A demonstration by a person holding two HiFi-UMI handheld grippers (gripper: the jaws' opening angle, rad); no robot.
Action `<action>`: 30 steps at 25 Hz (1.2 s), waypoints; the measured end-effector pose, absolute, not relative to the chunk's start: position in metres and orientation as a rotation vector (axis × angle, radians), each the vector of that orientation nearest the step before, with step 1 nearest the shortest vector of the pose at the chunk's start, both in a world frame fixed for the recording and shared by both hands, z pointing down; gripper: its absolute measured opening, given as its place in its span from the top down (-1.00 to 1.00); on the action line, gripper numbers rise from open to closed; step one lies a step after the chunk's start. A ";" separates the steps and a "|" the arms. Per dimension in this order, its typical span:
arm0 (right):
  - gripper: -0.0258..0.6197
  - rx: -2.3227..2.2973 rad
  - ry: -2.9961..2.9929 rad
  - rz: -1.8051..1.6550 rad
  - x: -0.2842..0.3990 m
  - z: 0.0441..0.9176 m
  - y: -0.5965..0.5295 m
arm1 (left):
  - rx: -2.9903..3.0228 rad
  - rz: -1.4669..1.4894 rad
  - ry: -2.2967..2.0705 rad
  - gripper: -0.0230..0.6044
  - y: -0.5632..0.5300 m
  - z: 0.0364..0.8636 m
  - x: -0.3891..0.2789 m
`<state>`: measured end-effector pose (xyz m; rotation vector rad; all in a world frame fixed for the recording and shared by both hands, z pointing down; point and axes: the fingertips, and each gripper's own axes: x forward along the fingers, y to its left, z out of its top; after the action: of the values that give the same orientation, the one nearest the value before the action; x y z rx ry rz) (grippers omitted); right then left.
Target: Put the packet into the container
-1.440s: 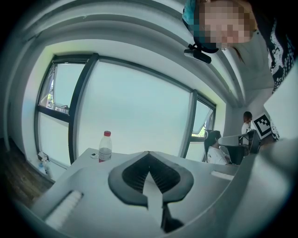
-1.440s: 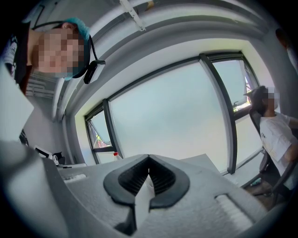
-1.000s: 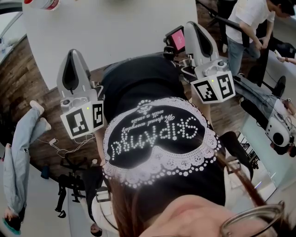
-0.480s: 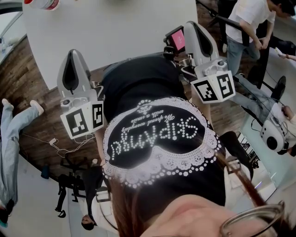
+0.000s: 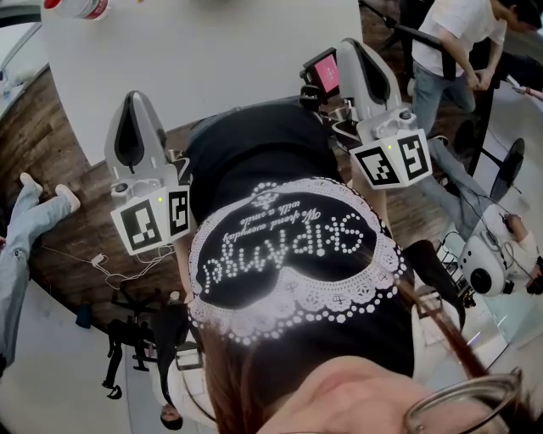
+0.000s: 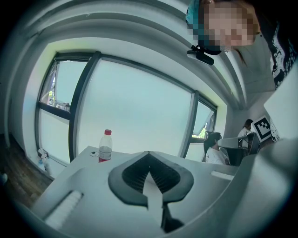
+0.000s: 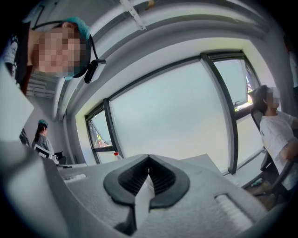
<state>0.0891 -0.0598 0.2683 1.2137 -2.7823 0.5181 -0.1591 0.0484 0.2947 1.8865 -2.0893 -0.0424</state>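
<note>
No packet and no container shows in any view. In the head view my left gripper [image 5: 134,96] and right gripper [image 5: 355,44] are held on either side of my black shirt [image 5: 280,246], tips toward a white table [image 5: 212,59]. The left gripper view shows the left gripper [image 6: 149,154] shut, dark pads [image 6: 135,173] meeting at the tip, nothing between them. Likewise the right gripper [image 7: 149,159] is shut and empty, pointing over the table toward large windows.
A clear bottle with a red cap [image 6: 105,146] stands on the table's far left corner, also the bottle [image 5: 78,7] at the head view's top edge. A small pink screen [image 5: 325,72] sits by the right gripper. People [image 5: 458,42] stand at upper right. Cables lie on the wood floor [image 5: 51,127].
Both grippers stay where they were. A person's legs at the left edge have shifted, and the people and gear at the right edge have moved.
</note>
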 end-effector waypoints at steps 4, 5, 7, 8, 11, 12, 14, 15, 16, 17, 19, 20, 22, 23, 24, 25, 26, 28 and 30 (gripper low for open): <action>0.91 1.216 -2.781 0.518 0.089 0.268 -0.061 | 1.887 -0.047 -2.085 0.92 0.046 0.295 -0.159; 0.91 1.216 -2.781 0.518 0.089 0.268 -0.061 | 1.888 -0.048 -2.084 0.92 0.046 0.294 -0.159; 0.91 1.216 -2.779 0.519 0.089 0.267 -0.061 | 1.889 -0.049 -2.083 0.92 0.046 0.293 -0.159; 0.91 1.217 -2.778 0.519 0.089 0.267 -0.061 | 1.890 -0.049 -2.081 0.92 0.046 0.294 -0.158; 0.91 1.214 -2.777 0.525 0.090 0.270 -0.063 | 1.891 -0.048 -2.081 0.92 0.043 0.295 -0.157; 0.91 1.211 -2.779 0.528 0.090 0.271 -0.063 | 1.890 -0.046 -2.084 0.92 0.043 0.295 -0.156; 0.91 1.203 -2.788 0.534 0.090 0.273 -0.064 | 1.888 -0.045 -2.094 0.92 0.044 0.296 -0.155; 0.91 1.197 -2.796 0.533 0.090 0.274 -0.064 | 1.887 -0.047 -2.099 0.92 0.044 0.297 -0.154; 0.91 1.192 -2.804 0.533 0.090 0.274 -0.065 | 1.888 -0.049 -2.102 0.92 0.044 0.298 -0.153; 0.91 1.190 -2.807 0.534 0.090 0.274 -0.065 | 1.890 -0.050 -2.098 0.92 0.045 0.298 -0.151; 0.91 1.201 -2.796 0.540 0.092 0.272 -0.061 | 1.900 -0.048 -2.072 0.92 0.045 0.297 -0.147; 0.91 1.206 -2.792 0.543 0.093 0.271 -0.060 | 1.908 -0.048 -2.062 0.92 0.044 0.296 -0.145; 0.91 1.198 -2.805 0.545 0.089 0.271 -0.063 | 1.926 -0.051 -2.064 0.92 0.039 0.292 -0.143; 0.91 1.189 -2.817 0.545 0.087 0.271 -0.065 | 1.937 -0.052 -2.070 0.92 0.037 0.289 -0.143; 0.91 1.182 -2.828 0.546 0.084 0.271 -0.066 | 1.949 -0.053 -2.075 0.92 0.034 0.286 -0.143; 0.91 1.177 -2.837 0.548 0.082 0.271 -0.066 | 1.962 -0.054 -2.077 0.92 0.033 0.283 -0.142; 0.91 1.174 -2.844 0.551 0.080 0.271 -0.065 | 1.975 -0.055 -2.079 0.92 0.032 0.280 -0.141; 0.91 1.168 -2.859 0.555 0.077 0.270 -0.064 | 2.004 -0.059 -2.084 0.92 0.030 0.273 -0.140; 0.91 1.161 -2.874 0.557 0.074 0.270 -0.063 | 2.034 -0.062 -2.081 0.92 0.029 0.268 -0.137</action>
<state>0.0736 -0.0625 0.2696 1.1611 -2.8741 0.5569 -0.1371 0.0287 0.2683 2.0339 -2.0811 -0.0618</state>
